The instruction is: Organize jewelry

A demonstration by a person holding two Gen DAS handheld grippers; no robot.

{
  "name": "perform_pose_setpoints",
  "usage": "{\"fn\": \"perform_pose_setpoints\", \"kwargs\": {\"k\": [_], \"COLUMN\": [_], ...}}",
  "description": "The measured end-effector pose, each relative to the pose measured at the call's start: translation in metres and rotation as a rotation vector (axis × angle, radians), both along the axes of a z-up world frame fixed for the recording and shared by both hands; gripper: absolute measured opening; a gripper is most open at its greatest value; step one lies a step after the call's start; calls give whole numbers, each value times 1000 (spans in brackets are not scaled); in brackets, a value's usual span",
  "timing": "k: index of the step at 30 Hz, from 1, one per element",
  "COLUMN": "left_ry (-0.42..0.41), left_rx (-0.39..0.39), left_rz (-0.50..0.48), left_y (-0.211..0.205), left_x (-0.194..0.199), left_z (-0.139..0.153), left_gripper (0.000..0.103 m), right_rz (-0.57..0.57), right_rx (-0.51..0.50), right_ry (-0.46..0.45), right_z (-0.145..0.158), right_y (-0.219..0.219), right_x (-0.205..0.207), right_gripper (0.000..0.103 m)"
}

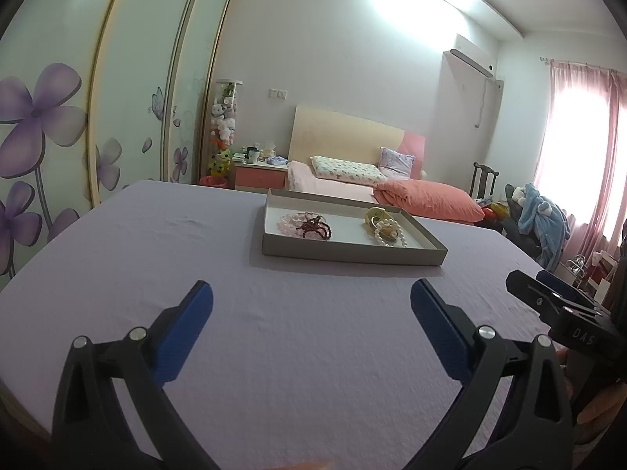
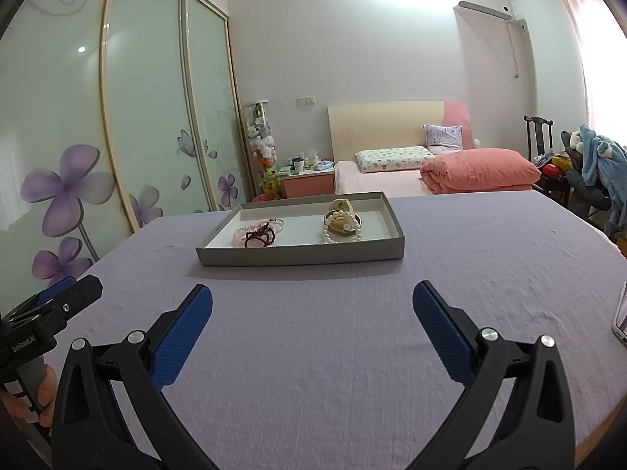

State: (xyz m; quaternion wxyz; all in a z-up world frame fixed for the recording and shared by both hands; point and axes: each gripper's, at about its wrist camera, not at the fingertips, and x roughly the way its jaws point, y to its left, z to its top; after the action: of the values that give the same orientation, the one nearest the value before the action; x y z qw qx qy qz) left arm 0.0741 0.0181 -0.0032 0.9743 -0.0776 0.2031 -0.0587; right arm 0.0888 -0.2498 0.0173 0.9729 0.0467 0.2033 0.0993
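Left wrist and right wrist alike: left tongs [image 1: 311, 297] and right tongs [image 2: 312, 299] wide apart, empty, above lilac cloth [image 2: 313, 333].

Lilac tablecloth [image 2: 352, 333], floral wardrobe doors [image 2: 145, 109], pink bed [image 2: 392, 180], blue robe [image 2: 599, 156].

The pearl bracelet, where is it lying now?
The pearl bracelet lies in the right part of the grey tray, draped over a yellowish bangle; the dark red bead bracelet lies in the left part.
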Motion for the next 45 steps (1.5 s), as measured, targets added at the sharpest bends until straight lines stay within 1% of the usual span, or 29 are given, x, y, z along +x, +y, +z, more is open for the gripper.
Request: {"fn": "perform_pose_setpoints", "kwargs": {"k": [31,45], "left_ry": [4,4], "left_rx": [-2,3], "left_rz": [-12,-3], "left_y": [-10,-10], "left_x": [-5,-5], "left_z": [-3,0], "left_gripper": [99,99], "right_rz": [3,3], "right_rx": [1,3], "right_ry": [3,4], "right_z": [-2,-2], "right_y": [2,2], "right_x": [-3,-3], "right_gripper": [101,101]}}
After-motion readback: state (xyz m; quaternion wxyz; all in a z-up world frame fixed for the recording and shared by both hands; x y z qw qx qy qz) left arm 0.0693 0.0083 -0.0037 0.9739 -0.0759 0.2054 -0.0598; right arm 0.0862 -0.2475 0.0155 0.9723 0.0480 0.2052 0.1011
